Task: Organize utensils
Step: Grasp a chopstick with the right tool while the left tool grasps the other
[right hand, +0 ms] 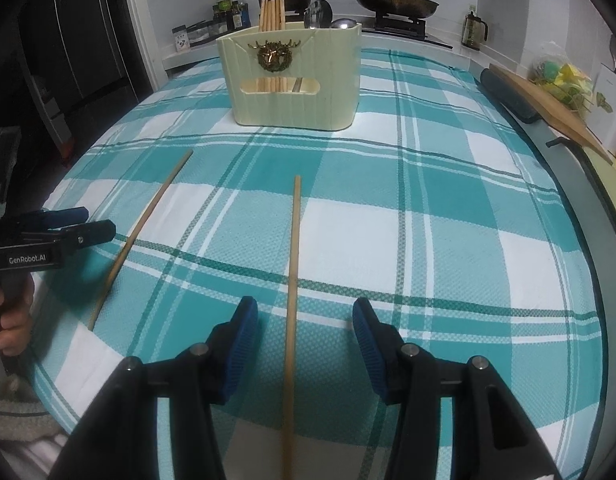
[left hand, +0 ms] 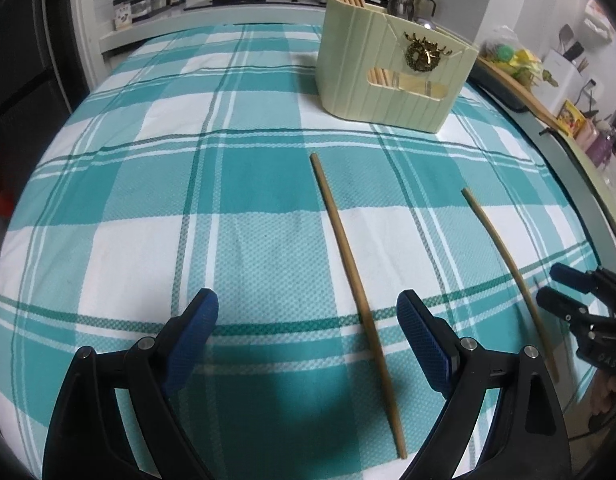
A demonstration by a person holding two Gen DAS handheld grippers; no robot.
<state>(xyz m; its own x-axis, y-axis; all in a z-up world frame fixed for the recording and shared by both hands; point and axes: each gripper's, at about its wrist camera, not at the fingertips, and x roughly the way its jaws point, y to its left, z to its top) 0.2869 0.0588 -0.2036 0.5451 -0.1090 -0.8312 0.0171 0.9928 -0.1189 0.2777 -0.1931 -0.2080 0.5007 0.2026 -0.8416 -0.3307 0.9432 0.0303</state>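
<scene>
Straddling one chopstick [right hand: 292, 280] on the checked cloth [right hand: 447, 240], its length running between my right gripper [right hand: 306, 340]'s half-open, empty fingers toward the utensil holder [right hand: 292, 80]; left gripper [left hand: 308, 336] wide, empty.

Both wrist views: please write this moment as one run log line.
left gripper: open, over left chopstick | right gripper: open, over right chopstick | holder: chopsticks inside
</scene>
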